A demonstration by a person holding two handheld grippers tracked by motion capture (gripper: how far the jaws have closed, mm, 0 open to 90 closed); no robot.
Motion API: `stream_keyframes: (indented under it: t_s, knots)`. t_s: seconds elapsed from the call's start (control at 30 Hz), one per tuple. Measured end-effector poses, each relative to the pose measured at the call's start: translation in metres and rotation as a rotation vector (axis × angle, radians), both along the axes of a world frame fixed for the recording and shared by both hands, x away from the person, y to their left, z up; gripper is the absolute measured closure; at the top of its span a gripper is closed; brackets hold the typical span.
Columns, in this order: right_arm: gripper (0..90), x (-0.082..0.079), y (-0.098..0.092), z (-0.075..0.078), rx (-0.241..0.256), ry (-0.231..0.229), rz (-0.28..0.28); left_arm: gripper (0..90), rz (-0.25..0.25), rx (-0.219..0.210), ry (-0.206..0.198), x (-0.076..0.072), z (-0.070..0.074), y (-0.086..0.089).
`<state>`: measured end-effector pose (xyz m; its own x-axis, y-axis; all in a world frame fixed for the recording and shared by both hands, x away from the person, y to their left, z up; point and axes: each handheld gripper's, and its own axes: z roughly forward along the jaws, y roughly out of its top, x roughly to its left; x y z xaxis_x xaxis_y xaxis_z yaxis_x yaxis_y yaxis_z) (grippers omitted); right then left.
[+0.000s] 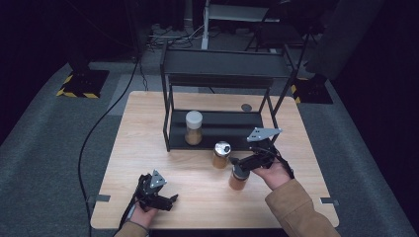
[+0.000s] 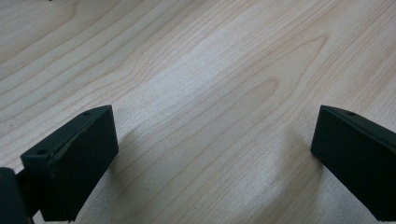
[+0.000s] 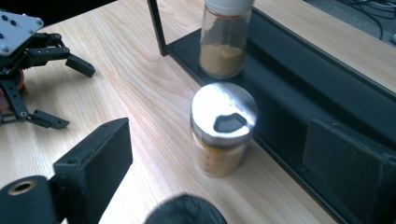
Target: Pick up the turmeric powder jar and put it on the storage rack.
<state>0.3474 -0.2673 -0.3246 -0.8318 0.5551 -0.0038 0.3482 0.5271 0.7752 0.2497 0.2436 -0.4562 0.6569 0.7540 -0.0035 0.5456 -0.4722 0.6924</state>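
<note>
Three spice jars hold brown powder. A white-lidded jar (image 1: 193, 127) (image 3: 225, 37) stands on the lower shelf of the black rack (image 1: 225, 74). In front of the rack a silver-lidded jar (image 1: 222, 154) (image 3: 223, 133) stands on the table. A dark-lidded jar (image 1: 239, 178) stands nearest the person; its blurred lid (image 3: 184, 211) shows low between my right gripper's jaws. My right gripper (image 1: 240, 165) (image 3: 222, 134) is open, and its jaws do not touch the lid. My left gripper (image 1: 168, 193) (image 2: 215, 126) (image 3: 70, 93) is open over bare wood at the front left.
The wooden table (image 1: 148, 128) has free room on its left half and along the front. The rack's lower shelf (image 1: 232, 123) (image 3: 285, 93) has space to the right of the white-lidded jar. A black cable (image 1: 94, 133) runs across the grey floor at the left.
</note>
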Motion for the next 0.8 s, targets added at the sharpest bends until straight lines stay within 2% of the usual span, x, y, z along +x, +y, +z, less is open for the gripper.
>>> stream_keyframes:
  t_s: [0.33, 0.67, 0.8]
  knots:
    - [8.0, 0.016, 0.033, -0.002, -0.031, 0.020, 0.043, 0.2, -0.002, 0.000, 0.000, 0.000, 0.000, 0.000]
    - [8.0, 0.027, 0.052, 0.000, -0.053, 0.022, 0.060, 0.2, -0.004, 0.000, 0.000, 0.000, 0.000, 0.000]
    - [8.0, 0.036, 0.055, 0.001, -0.067, 0.035, 0.049, 0.2, -0.004, 0.000, 0.000, 0.000, 0.000, 0.000]
